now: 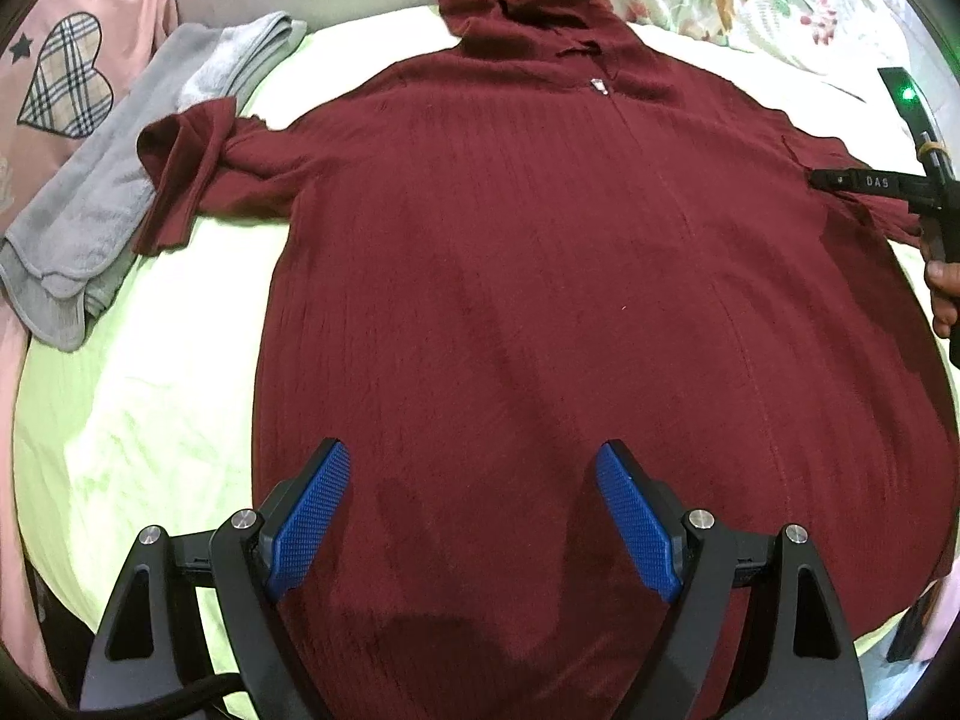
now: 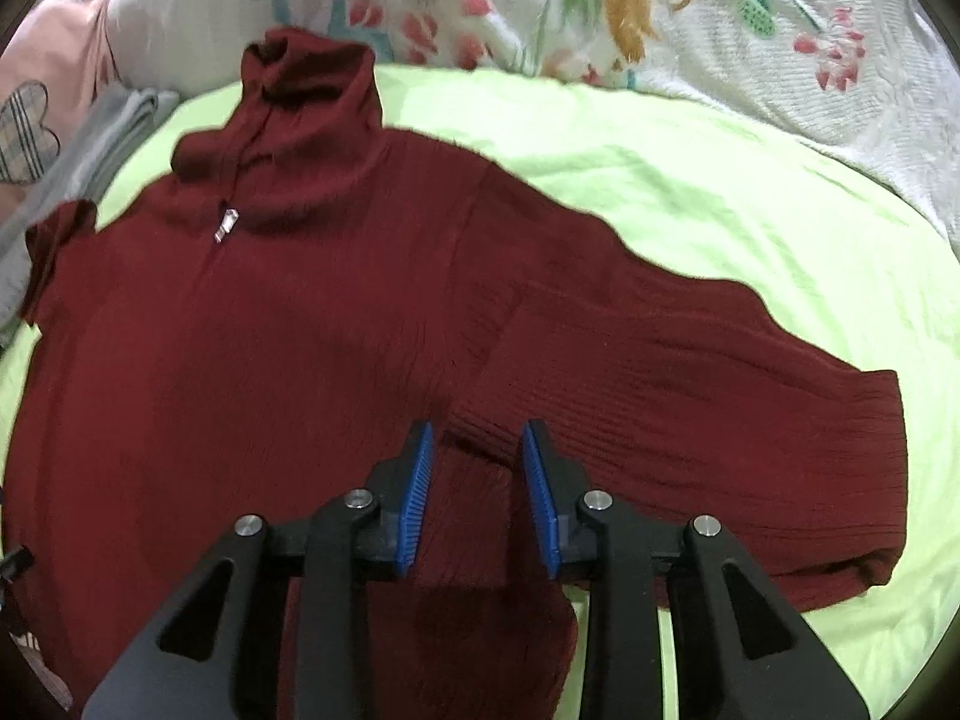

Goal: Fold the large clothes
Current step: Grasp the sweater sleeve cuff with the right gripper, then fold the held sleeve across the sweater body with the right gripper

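Observation:
A dark red ribbed hooded zip sweater (image 1: 510,252) lies flat and face up on the light green sheet (image 1: 150,420), hood at the far end. Its left sleeve (image 1: 192,174) is folded back on itself. Its right sleeve (image 2: 690,420) lies spread out to the right. My left gripper (image 1: 474,468) is open and empty above the sweater's lower body. My right gripper (image 2: 477,450) is partly open and empty, hovering over the armpit where the right sleeve meets the body; it also shows in the left wrist view (image 1: 888,186) at the sweater's right edge.
A folded grey garment (image 1: 120,192) lies left of the sweater, partly under the folded sleeve. A pink cloth with a plaid heart (image 1: 66,78) is at the far left. A floral blanket (image 2: 660,12) lies bunched behind the sheet.

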`<state>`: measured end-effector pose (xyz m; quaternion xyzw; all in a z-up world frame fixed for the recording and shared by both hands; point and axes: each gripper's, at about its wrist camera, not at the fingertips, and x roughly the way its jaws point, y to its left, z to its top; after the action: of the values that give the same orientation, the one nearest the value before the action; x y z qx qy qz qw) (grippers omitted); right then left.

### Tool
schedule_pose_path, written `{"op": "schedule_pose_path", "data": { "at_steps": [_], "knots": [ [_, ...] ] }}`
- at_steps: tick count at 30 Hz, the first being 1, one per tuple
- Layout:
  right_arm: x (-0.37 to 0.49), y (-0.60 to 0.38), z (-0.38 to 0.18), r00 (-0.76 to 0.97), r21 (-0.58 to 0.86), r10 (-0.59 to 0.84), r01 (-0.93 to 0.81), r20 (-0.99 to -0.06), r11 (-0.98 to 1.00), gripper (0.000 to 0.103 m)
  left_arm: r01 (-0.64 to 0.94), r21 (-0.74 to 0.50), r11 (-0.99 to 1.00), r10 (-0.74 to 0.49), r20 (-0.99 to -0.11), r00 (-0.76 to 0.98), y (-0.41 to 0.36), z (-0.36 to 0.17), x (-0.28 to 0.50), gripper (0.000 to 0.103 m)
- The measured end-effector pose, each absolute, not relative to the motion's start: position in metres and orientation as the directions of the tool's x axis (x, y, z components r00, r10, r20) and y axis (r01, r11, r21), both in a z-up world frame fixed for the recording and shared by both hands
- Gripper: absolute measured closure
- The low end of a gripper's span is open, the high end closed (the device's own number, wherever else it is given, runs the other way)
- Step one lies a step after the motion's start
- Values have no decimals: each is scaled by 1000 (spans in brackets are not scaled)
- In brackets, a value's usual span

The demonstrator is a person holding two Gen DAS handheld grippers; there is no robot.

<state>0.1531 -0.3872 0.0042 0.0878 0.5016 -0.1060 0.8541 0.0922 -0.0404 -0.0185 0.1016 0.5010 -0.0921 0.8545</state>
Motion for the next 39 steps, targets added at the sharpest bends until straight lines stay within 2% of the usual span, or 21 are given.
{"op": "schedule_pose_path", "data": {
  "at_steps": [4,6,7,11,14,20,28,35,39],
  "knots": [
    [157,-396,-1,462,11,-129,288,-878,957,69,255,87,963,-47,-878,477,-40,-22,94,18],
    [156,-397,-1,461,7,-132,288,-878,958,90,254,85,964,-48,-878,477,-40,-23,94,18],
    [156,-398,0,461,6,-135,292,-877,956,97,253,83,964,-50,-877,478,-40,-23,94,18],
    [147,-406,20,528,115,-85,335,-845,935,98,254,72,965,-62,-875,481,-39,-20,93,18],
    [144,-409,41,610,287,21,343,-792,894,98,253,64,965,-69,-872,484,-39,-19,92,18],
    [190,-352,73,700,472,208,206,-683,857,98,242,26,970,-100,-864,494,-34,-11,90,18],
    [280,-228,39,638,650,482,39,-601,759,98,184,-70,980,-154,-854,497,6,-2,93,18],
    [314,-173,11,573,728,598,-4,-560,685,97,152,-113,982,-176,-838,517,28,0,108,18],
    [323,-167,3,548,776,653,-9,-524,630,89,145,-130,981,-188,-827,530,27,2,124,18]
  ]
}}
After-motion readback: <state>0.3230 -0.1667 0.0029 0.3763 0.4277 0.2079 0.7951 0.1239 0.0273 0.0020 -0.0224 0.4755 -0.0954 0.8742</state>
